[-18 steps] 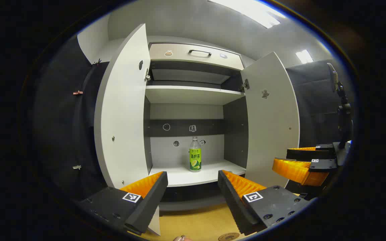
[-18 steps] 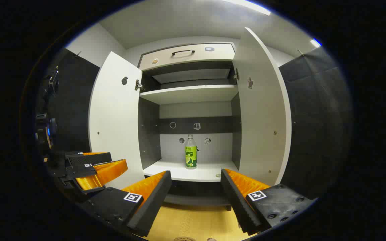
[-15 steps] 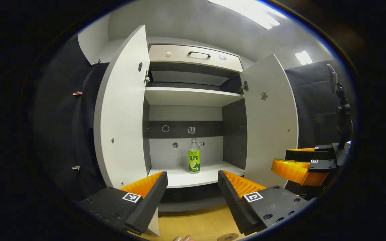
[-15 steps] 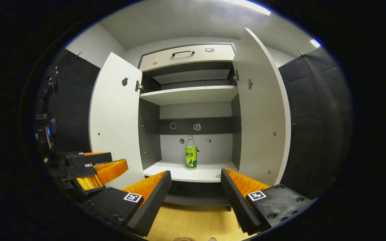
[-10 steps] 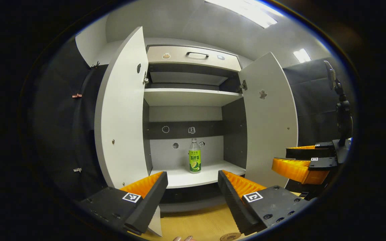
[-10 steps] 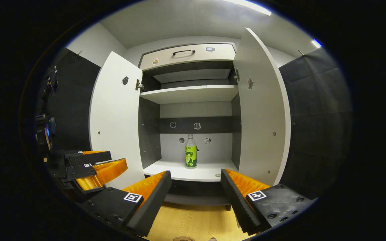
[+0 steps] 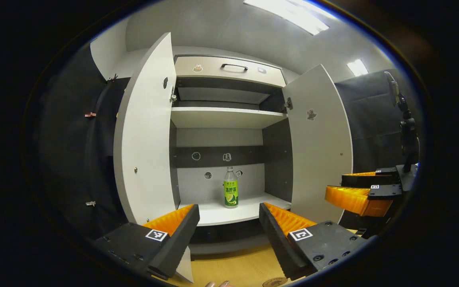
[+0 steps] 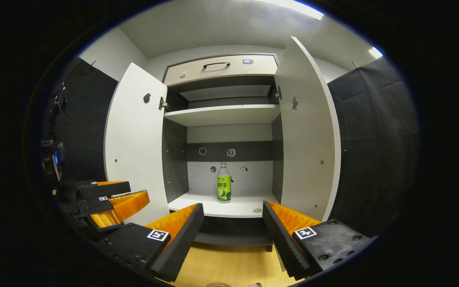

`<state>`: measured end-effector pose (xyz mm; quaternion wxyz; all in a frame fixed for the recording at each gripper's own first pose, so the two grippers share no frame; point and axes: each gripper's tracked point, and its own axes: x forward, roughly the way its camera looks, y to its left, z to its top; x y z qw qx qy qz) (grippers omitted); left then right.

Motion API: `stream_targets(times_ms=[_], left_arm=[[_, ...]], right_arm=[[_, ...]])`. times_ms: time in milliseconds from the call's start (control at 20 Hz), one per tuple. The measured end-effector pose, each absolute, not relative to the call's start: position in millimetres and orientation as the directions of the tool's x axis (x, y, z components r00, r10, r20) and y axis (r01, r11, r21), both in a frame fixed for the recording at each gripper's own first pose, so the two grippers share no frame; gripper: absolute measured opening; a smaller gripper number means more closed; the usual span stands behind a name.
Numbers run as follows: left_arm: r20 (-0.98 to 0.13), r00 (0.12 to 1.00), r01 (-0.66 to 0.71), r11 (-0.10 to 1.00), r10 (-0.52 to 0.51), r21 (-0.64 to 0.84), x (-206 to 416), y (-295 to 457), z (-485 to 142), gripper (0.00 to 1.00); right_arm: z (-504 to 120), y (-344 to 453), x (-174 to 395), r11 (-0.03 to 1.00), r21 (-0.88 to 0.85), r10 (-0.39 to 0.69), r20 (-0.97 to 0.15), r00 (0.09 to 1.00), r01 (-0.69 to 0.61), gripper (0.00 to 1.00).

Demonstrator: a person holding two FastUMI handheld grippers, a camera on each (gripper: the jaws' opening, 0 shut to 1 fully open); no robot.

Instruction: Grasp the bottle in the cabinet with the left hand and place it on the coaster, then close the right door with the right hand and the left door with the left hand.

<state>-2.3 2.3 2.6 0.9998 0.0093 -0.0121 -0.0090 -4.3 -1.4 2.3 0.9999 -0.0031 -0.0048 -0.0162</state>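
The green-labelled drink bottle (image 7: 231,188) stands upright on the lower shelf (image 7: 229,213) of the open cabinet, near the shelf's middle and a little back from its front edge, well clear of both side walls. The left gripper (image 7: 229,223) points at it from outside the cabinet, jaws spread wide and holding nothing; the right gripper (image 8: 233,223) is likewise wide open and empty.

The bottle looks like thin clear plastic, so probably light and a bit yielding under a squeeze, with a smooth label that could slip. The straight labelled body below the shoulder seems the safest place to grip; the narrow neck and cap would let it swing. Tall and slim, it may topple if a finger nudges it first.

The left gripper view catches a round coaster (image 7: 274,282) on the wooden tabletop (image 7: 233,267) below the cabinet, and the right gripper off beside the right door (image 7: 319,147). The right gripper view shows the left gripper in front of the left door (image 8: 134,147), and a small round thing, too small to identify, near the shelf's front right edge.
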Motion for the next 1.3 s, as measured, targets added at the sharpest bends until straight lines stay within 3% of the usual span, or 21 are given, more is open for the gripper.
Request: stream_targets(times_ms=[900,1300], left_arm=[[0.041,0.995,0.089,0.996,-0.089,-0.011,33,4,7,0.95],[0.024,0.994,0.105,0.994,-0.105,-0.003,88,-17,2,0.95]], right_arm=[[7,1,-11,0.994,-0.051,-0.093,0.008,0.996,0.094,0.98],[5,-9,35,0.997,-0.074,-0.022,0.015,1.0,0.023,0.98]])
